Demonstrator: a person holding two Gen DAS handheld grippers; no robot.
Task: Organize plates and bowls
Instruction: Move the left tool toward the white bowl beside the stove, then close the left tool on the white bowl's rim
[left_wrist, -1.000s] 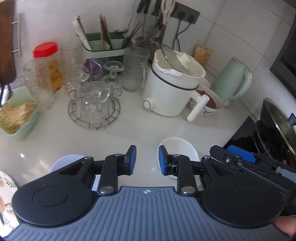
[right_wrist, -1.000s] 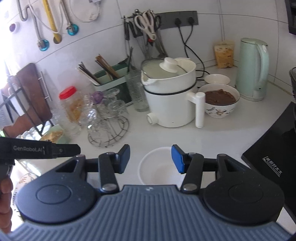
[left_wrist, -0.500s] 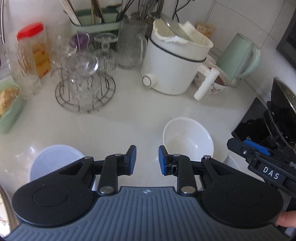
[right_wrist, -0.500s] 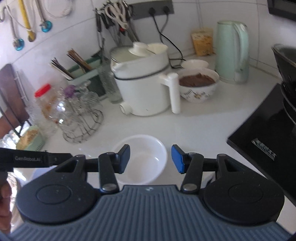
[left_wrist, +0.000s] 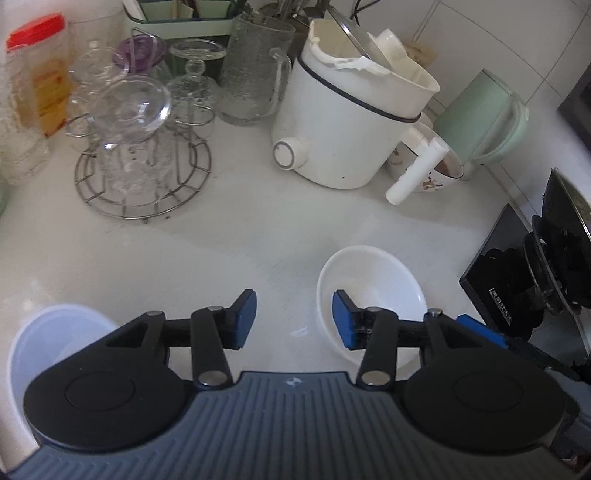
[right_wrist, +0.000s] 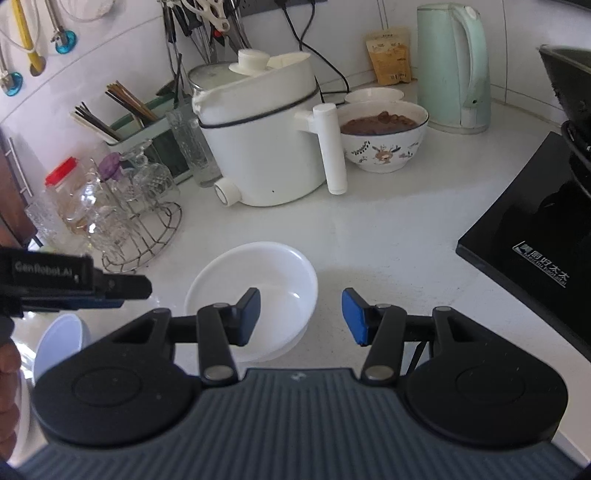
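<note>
Hovering low over the tabletop (right_wrist: 388, 229), both hand-held grippers are spread and empty: the left hand-held gripper (left_wrist: 294, 319), jaws just widened, sits beside the white bowl (left_wrist: 369, 284), the right hand-held gripper (right_wrist: 301, 317) straddling its rim, likely for lifting. Farther back stands the electric pot (right_wrist: 262, 140).

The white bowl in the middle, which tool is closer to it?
Right. The right tool straddles the white bowl's near rim, one finger over its inside. The left tool, just opened wider, sits beside the bowl, over bare counter.
</note>
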